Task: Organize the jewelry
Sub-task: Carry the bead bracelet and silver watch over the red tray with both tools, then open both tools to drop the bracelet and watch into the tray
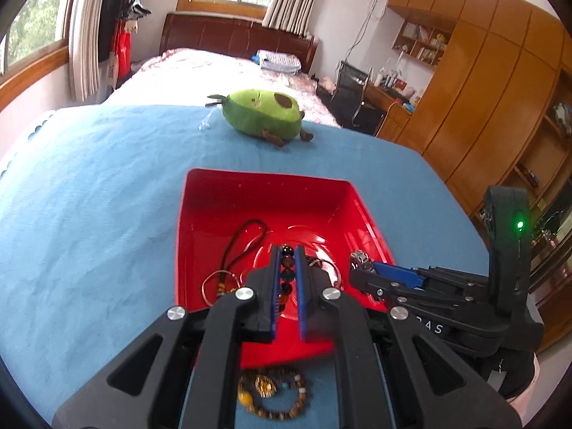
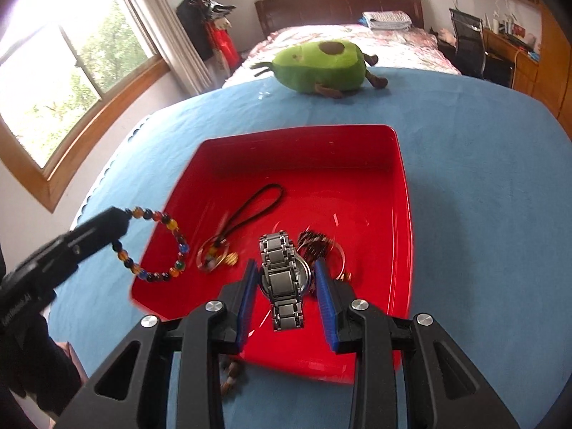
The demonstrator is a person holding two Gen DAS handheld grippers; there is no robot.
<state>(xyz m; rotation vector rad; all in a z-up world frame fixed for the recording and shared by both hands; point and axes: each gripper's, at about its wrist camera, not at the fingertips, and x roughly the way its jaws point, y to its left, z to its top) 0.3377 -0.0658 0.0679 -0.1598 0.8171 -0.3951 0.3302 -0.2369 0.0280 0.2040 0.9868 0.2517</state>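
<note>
Above the red tray (image 2: 402,193), left gripper (image 1: 286,250) fingers pinch a limp, dangling bead bracelet (image 2: 168,246), while right gripper (image 2: 286,268) fingers clamp the rigid, heavier metal watch (image 2: 284,271) at its case.

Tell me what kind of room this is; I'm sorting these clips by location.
Most likely a bedroom: a bed with a dark wooden headboard, tall wooden wardrobes along one wall, and a cluttered desk with a black chair.

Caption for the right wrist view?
Right gripper holds a watch over the red tray; left gripper holds a bead bracelet.
</note>
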